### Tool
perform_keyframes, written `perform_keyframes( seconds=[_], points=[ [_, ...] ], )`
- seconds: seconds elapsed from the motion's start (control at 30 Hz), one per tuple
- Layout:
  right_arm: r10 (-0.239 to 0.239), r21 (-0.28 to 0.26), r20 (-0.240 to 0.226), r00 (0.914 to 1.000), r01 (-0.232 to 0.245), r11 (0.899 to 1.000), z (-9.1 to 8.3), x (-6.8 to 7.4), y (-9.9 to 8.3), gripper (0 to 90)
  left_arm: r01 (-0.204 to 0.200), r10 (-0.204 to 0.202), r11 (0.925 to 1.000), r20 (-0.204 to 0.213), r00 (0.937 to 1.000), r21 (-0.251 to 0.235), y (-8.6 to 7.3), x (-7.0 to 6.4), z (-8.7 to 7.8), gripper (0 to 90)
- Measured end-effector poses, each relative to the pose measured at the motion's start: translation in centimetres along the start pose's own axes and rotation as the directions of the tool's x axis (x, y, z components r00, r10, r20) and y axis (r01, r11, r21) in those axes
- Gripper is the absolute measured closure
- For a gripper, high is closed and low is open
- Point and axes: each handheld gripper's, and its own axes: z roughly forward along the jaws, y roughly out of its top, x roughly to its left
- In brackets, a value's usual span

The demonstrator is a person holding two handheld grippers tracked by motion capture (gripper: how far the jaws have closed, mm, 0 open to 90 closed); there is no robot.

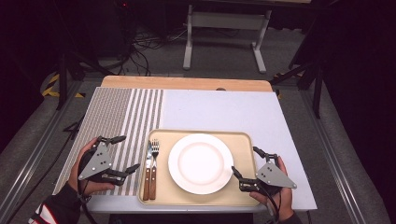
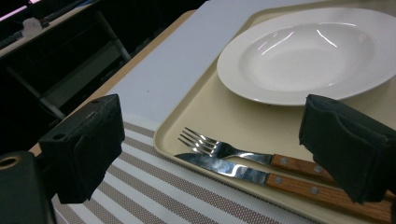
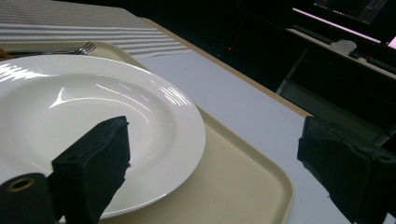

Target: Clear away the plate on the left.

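Note:
A beige tray (image 1: 238, 140) lies near the table's front edge with a white plate (image 1: 200, 163) in its middle. Along the tray's left side lie a knife (image 1: 147, 171) and a fork (image 1: 154, 169), both with wooden handles. My left gripper (image 1: 125, 153) stands open over the striped placemat (image 1: 119, 126), just left of the cutlery. In the left gripper view the fork (image 2: 224, 150) and knife (image 2: 233, 170) lie between the jaws, a little ahead. My right gripper (image 1: 245, 162) stands open over the tray's right edge, beside the plate (image 3: 84, 116). Nothing is held.
A white mat (image 1: 224, 112) covers the table's right part, over a wooden top (image 1: 187, 83). Beyond the table stand a white frame (image 1: 224, 28) and cables on the grey floor. The person's hands come in at the bottom corners.

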Motion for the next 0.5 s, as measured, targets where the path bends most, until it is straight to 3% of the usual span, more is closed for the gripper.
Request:
perform_keyframes(
  seconds=[0.13, 0.3, 0.5],
  points=[
    [-0.001, 0.005, 0.001, 1.0000, 0.001, 1.000, 0.0, 0.1, 0.0, 9.8, 0.003, -0.002, 1.0000, -0.021, 0.9998, 0.008, -0.2, -0.1, -0.6, 6.9],
    [0.000, 0.004, 0.005, 1.0000, 0.000, 1.000, -0.2, -0.1, -0.1, 9.9, 0.034, -0.034, 0.9994, -0.046, 0.9984, -0.005, -1.0, -0.2, -2.0, 6.3],
    [0.002, 0.010, 0.020, 0.9998, -0.003, 1.000, -0.4, -0.2, -0.2, 9.8, 0.059, -0.058, 0.9982, -0.059, 0.9965, 0.011, -2.1, -0.6, -2.4, 5.4]
  ],
)
